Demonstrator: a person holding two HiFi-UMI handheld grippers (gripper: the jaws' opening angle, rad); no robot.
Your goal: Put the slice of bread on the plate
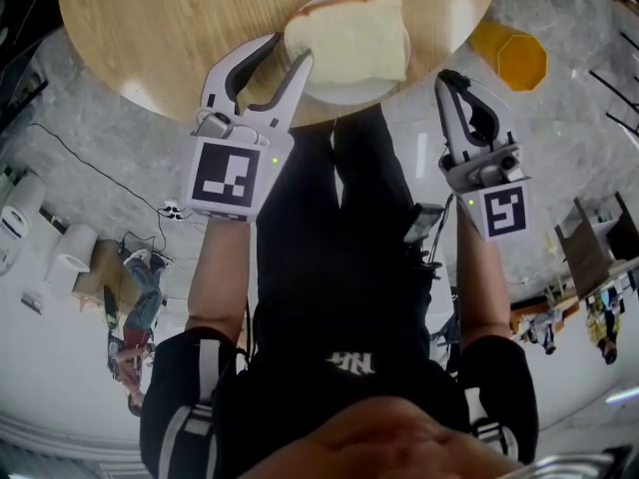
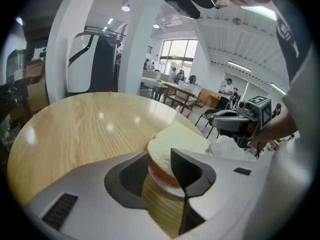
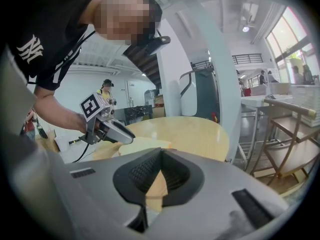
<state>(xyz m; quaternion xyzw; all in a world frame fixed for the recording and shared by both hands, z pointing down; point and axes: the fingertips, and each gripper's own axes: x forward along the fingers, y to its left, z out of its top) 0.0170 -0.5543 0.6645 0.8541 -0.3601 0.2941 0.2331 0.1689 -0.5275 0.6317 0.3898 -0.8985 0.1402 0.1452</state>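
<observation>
One slice of bread [image 1: 349,38] lies on one plate [image 1: 344,95]. The left gripper [image 1: 288,48] stands wide open and empty at the plate's edge, just beside the bread. The right gripper [image 1: 449,78] is closed and empty.

There is one slice of bread [image 1: 349,40], one white plate [image 1: 344,94] and one round wooden worktop [image 1: 150,18]. Two claws show: the left claw [image 1: 288,50] at the plate's eight o'clock and the right claw [image 1: 451,80] at its four o'clock. One yellow octagonal container [image 1: 514,56] stands on the floor at three o'clock.
</observation>
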